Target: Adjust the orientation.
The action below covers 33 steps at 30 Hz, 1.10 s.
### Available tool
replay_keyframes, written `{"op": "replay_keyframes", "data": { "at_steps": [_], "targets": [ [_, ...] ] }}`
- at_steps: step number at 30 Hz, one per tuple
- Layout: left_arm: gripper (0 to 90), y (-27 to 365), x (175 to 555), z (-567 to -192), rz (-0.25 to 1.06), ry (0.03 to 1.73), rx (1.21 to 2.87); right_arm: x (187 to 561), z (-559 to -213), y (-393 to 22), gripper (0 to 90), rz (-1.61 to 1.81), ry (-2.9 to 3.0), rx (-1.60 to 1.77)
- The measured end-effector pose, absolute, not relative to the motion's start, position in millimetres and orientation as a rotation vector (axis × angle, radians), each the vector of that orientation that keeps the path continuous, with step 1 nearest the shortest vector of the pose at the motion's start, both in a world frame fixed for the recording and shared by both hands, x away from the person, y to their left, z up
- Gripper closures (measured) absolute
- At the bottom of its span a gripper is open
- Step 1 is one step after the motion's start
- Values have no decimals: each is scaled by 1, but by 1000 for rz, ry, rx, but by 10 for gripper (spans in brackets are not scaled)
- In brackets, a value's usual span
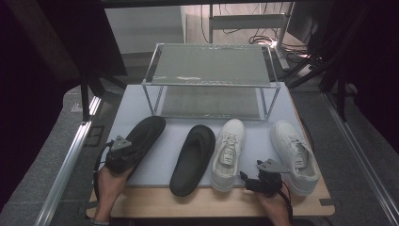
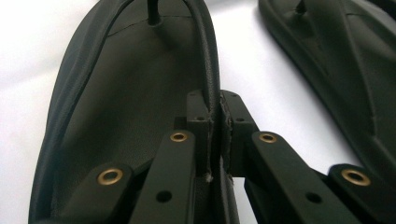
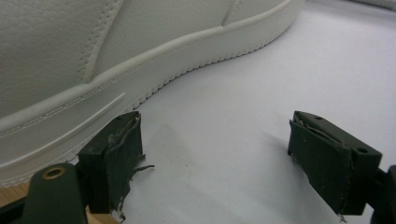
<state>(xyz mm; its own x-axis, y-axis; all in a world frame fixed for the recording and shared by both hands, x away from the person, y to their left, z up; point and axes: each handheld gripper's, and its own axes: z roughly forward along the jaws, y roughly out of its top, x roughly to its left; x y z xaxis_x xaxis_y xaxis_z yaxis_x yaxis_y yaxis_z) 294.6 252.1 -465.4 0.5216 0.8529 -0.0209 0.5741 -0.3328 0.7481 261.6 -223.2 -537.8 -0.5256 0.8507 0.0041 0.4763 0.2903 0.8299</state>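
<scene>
Two grippers: left gripper (image 2: 215, 128) clamped on strap of left black slipper (image 1: 141, 136); right gripper (image 3: 229, 154) wide open, holding nothing, beside white sneaker (image 3: 116, 60).

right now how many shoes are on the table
4, in a row before the wire rack: black flip-flop far left, its strap pinched by the left gripper; second black flip-flop beside it; white sneaker right of centre; white sneaker far right. None look hidden.

Black flip-flops (image 1: 141, 139), white sneakers (image 1: 228, 153), pale grey mat (image 1: 164, 157).
</scene>
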Motion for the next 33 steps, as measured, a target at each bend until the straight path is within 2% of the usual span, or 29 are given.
{"op": "replay_keyframes", "data": {
  "at_steps": [13,33],
  "targets": [
    [838,225,319,-470,477,1149,2034,262,-538,-223,179,1135,2123,1187],
    [837,180,368,-481,532,1199,1972,262,-538,-223,180,1138,2122,1188]
  ]
}}
